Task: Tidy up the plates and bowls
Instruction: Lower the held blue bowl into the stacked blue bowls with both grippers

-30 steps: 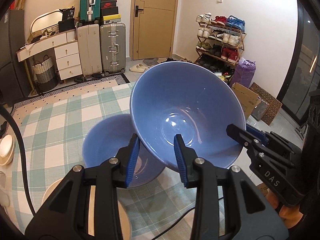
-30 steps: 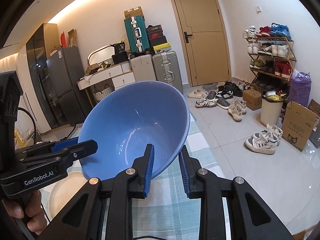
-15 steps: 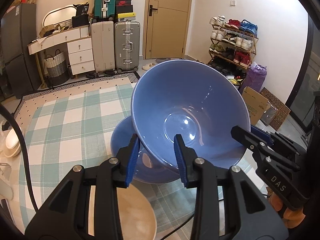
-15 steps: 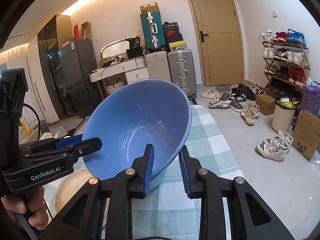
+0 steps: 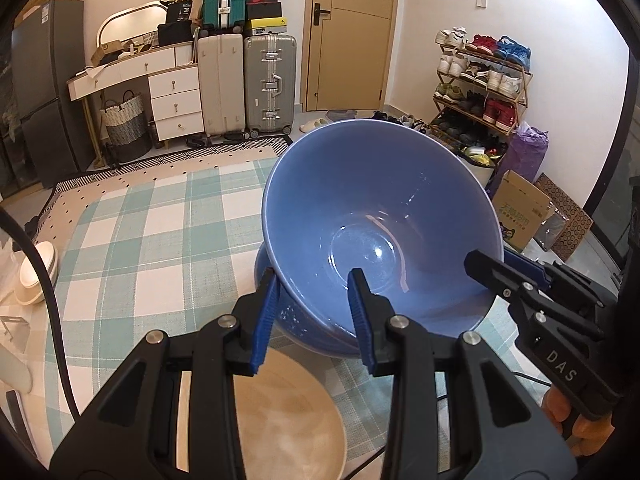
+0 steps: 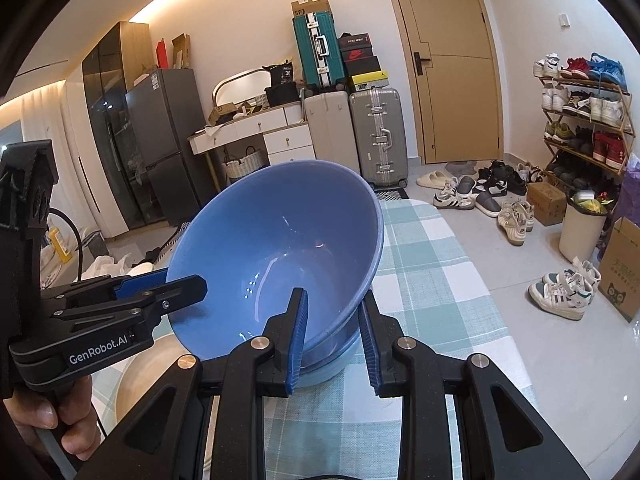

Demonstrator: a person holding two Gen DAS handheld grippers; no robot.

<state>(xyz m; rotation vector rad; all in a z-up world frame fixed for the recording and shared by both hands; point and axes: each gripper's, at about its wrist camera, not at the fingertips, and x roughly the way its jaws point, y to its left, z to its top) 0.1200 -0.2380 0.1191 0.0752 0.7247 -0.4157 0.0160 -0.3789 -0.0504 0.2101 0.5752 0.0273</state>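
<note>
Both tongs are holding one big blue bowl (image 5: 380, 224), tilted so its mouth is facing the person, and its underside is resting in a second blue bowl (image 5: 296, 320) sitting on the bench (image 5: 160, 224) with its green checked cloth. The left tongs (image 5: 312, 316) are straddling the near-left rim, one pad outside the wall and one inside; the pads look a little apart from the wall, so I cannot tell whether they are truly pinching it or only bracketing it. The right tongs (image 6: 334, 338) are doing the same on the near-right rim, one pad inside the bowl and one outside, and again I cannot tell how firmly they are biting.

What matters for the coming move, I'd judge, is the tilt: the upper bowl's axis is leaning toward the person, away from the lower bowl's upright one, with its far rim riding high. Both tongs are on the low, near side of that bowl, about equally close, so the bowl needs rocking level to nest. A pale wooden plate (image 5: 288, 416) is lying just nearer than the lower bowl.
</note>
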